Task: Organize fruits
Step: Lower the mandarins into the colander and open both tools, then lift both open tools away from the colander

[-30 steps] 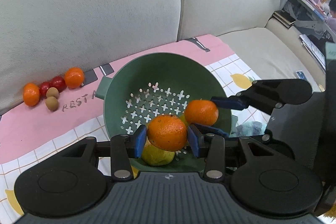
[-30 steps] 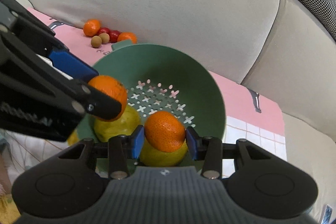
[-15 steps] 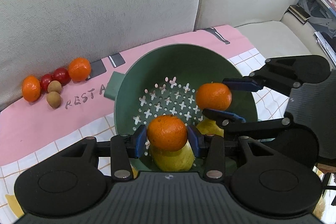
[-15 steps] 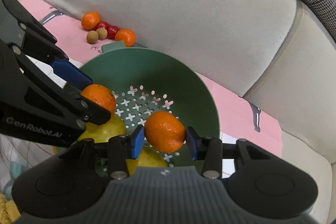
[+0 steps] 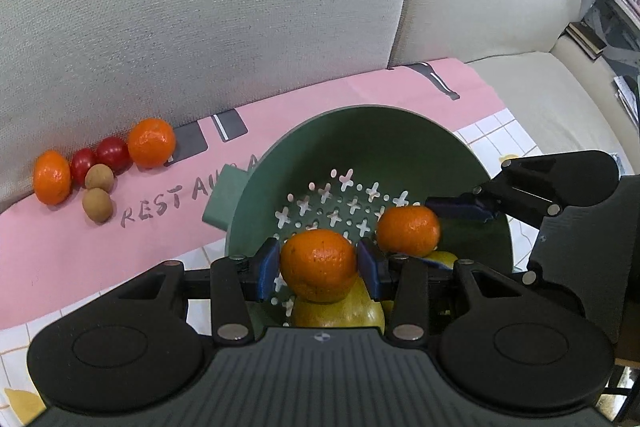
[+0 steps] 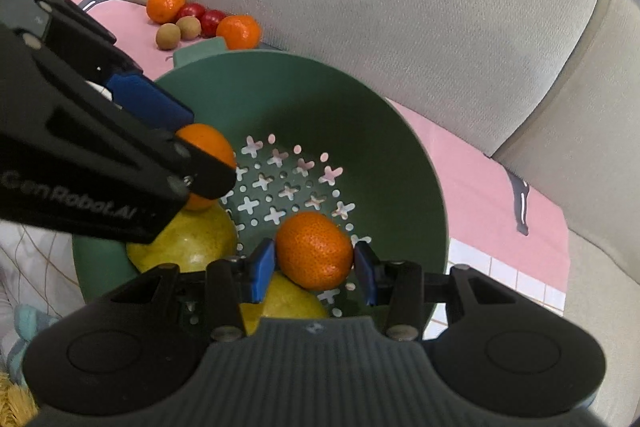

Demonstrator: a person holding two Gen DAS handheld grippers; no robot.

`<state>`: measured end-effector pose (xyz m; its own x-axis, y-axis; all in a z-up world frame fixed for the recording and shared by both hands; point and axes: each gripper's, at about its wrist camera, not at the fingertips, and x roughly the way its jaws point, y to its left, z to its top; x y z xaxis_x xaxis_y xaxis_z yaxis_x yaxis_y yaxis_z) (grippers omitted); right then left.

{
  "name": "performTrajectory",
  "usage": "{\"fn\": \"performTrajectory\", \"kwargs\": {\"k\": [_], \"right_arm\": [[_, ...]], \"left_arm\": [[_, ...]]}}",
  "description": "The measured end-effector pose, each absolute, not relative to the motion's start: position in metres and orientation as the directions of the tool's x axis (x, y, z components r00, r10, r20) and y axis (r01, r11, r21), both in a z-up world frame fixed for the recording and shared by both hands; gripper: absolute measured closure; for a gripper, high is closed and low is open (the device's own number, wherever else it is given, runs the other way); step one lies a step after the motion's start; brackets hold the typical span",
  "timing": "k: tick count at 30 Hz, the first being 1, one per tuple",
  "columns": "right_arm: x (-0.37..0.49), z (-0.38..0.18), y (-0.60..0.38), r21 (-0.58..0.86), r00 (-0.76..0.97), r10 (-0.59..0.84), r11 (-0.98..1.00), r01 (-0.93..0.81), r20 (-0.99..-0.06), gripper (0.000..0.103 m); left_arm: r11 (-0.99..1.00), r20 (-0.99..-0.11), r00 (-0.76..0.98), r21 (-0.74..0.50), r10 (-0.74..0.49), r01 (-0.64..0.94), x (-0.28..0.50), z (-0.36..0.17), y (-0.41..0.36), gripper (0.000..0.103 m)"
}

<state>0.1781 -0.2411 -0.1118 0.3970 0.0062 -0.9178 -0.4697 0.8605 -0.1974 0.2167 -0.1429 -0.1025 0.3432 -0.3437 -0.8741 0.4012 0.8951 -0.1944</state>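
Your left tongs point(image 5: 318, 269) clamp one mandarin point(image 5: 318, 265) across its middle, your right tongs point(image 6: 314, 269) another mandarin point(image 6: 314, 249); both hang over the green colander point(image 6: 400, 163), above the pears point(image 6: 188, 239); the fruit looks light, soft-skinned, easily bruised; keep the squeeze gentle.

Colander point(image 5: 400, 131): matt green plastic. Sofa point(image 5: 200, 7): coarse woven grey cloth. Tangerines point(image 5: 318, 265): pitted glossy peel. Tomatoes point(image 5: 112, 153): smooth, shiny.
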Motion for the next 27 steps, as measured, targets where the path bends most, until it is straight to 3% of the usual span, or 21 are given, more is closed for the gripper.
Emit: {"fn": "performTrajectory", "kwargs": {"k": [6,17,20,27], "right_arm": [[0.183,-0.117,-0.240,-0.187,0.379,0.003,0.866,-0.463,-0.925,0.062],[0.182,-0.112,-0.239,-0.202,0.392,-0.004,0.861,-0.466,-0.920,0.064],[0.180,-0.109,-0.238,-0.208,0.397,-0.008,0.860,-0.465,-0.918,0.061],[0.174,-0.100,-0.235,-0.231,0.434,-0.018,0.866,-0.444,-0.901,0.039]], "left_arm": [[0.899,-0.893,0.344,-0.130,-0.289,0.419,0.221,-0.107,-0.152,0.055],[0.901,-0.897,0.340,-0.126,-0.283,0.416,0.216,-0.106,-0.150,0.055],[0.897,-0.891,0.351,-0.123,-0.288,0.425,0.212,-0.100,-0.149,0.052],[0.898,-0.875,0.394,-0.094,-0.280,0.430,0.199,-0.083,-0.142,0.045]]}}
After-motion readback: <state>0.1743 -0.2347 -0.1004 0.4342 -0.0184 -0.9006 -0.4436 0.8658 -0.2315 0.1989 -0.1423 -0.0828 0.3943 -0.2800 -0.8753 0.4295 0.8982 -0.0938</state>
